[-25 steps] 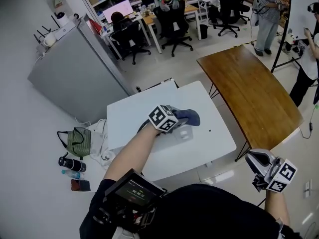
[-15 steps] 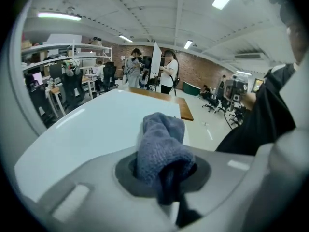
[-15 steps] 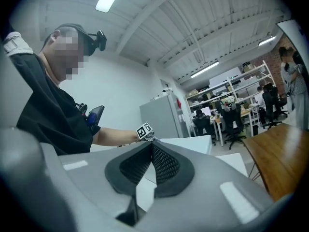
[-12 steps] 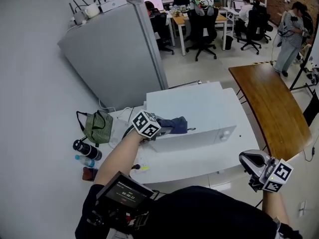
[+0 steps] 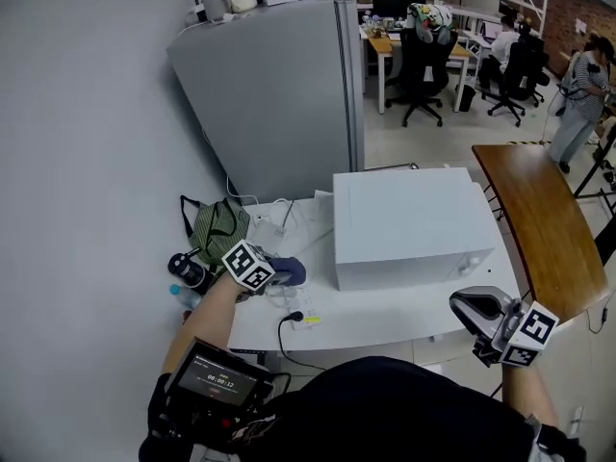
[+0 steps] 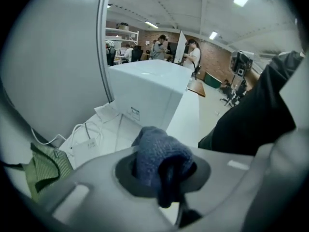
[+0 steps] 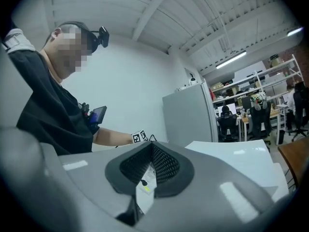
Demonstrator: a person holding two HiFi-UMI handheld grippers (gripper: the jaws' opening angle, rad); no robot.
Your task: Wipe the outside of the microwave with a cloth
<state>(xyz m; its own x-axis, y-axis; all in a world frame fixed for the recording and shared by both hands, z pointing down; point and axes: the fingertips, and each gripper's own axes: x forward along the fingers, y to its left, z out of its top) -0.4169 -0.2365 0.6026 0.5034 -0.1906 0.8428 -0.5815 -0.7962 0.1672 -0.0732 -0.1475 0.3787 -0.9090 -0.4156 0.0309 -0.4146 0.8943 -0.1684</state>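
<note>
The white microwave [image 5: 404,227] stands on a white table [image 5: 385,318], its left side turned toward my left gripper [image 5: 272,273]. That gripper is shut on a dark blue cloth [image 5: 288,270] and hovers over the table a short way left of the microwave, not touching it. From the left gripper view the cloth [image 6: 159,157] bunches between the jaws of the left gripper [image 6: 161,164], with the microwave [image 6: 147,88] beyond. My right gripper [image 5: 474,308] hangs off the table's front right corner, jaws together and empty. The right gripper [image 7: 152,166] looks across the microwave top [image 7: 241,153].
A tall grey cabinet [image 5: 279,85] stands behind the table. A green bag [image 5: 217,225] and a black bottle [image 5: 186,267] lie at the left. Cables and papers [image 5: 289,306] cover the table's left part. A wooden table [image 5: 539,215] is at right; chairs and people beyond.
My left gripper has carried the cloth off the microwave's front edge, leftward and down beside it. The head view has swung left. The right gripper has stayed low at the right.
</note>
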